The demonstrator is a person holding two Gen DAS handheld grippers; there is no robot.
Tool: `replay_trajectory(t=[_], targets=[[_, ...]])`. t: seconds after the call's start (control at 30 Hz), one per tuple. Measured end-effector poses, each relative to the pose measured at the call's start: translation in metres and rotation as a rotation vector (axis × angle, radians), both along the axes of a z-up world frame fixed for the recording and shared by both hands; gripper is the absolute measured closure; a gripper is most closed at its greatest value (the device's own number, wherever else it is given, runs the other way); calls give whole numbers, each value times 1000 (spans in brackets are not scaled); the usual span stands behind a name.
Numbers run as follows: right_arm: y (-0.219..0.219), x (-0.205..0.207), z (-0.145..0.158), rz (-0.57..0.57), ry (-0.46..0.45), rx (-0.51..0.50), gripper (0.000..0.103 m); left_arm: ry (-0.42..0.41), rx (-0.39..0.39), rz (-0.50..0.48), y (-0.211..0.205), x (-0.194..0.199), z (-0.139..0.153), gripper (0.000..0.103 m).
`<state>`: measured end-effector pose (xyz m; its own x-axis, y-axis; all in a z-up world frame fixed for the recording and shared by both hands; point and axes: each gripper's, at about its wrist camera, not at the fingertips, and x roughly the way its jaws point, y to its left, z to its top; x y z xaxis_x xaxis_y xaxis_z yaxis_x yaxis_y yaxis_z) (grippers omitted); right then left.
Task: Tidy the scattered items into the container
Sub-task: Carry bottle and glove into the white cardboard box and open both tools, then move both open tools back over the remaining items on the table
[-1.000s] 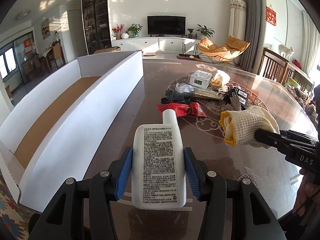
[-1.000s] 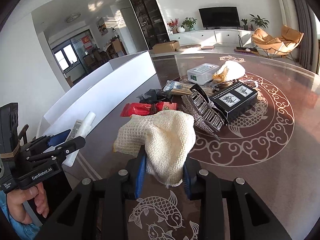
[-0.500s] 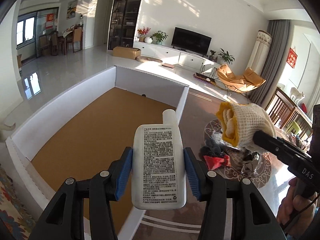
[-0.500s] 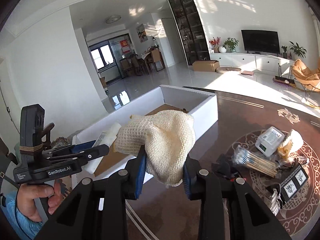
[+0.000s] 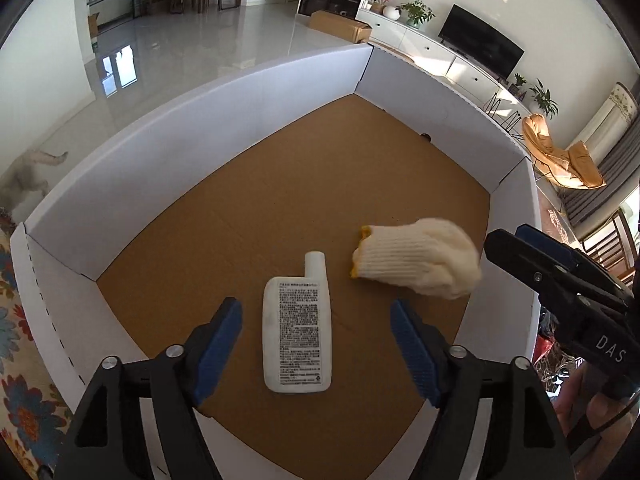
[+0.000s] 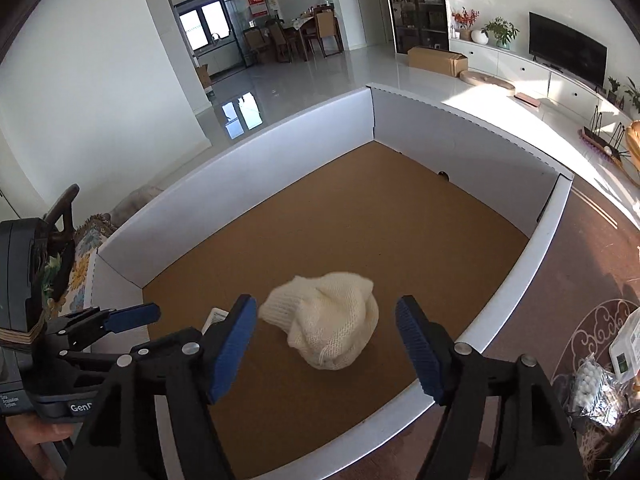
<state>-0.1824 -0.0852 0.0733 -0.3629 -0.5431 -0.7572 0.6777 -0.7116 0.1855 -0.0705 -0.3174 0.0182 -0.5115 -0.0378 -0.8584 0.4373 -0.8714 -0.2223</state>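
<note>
A big white cardboard box (image 5: pixel 248 92) with a brown floor fills both views; it also shows in the right wrist view (image 6: pixel 304 120). A flat white bottle (image 5: pixel 297 336) with printed text lies on the box floor. A cream knitted glove (image 5: pixel 420 258) is beside it to the right, slightly blurred; it shows in the right wrist view (image 6: pixel 328 322) too. My left gripper (image 5: pixel 316 344) is open and empty above the bottle. My right gripper (image 6: pixel 326 346) is open and empty above the glove. Each gripper shows at the edge of the other's view.
The box stands on a dark patterned table (image 6: pixel 576 264). Several loose items (image 6: pixel 604 376) lie on the table right of the box. A floral chair cushion (image 5: pixel 16 320) is at the left, beyond the box's near wall.
Both grippers moved over the box and opened. The bottle left my left gripper and the glove left my right gripper; both are now in the box.
</note>
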Motion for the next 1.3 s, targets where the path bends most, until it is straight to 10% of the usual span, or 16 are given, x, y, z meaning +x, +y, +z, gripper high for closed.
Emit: replay_trajectory(t=[0.27, 0.47, 0.83, 1.3], targets=[[61, 23, 24, -95, 110, -85, 30, 124, -89, -6, 34, 23, 25, 11], [185, 91, 33, -262, 344, -122, 30, 323, -68, -236, 135, 46, 62, 11], [387, 159, -63, -625, 113, 82, 30, 193, 68, -645, 321, 45, -36, 0], [371, 166, -87, -618, 52, 82, 30, 206, -75, -646, 320, 51, -66, 0]])
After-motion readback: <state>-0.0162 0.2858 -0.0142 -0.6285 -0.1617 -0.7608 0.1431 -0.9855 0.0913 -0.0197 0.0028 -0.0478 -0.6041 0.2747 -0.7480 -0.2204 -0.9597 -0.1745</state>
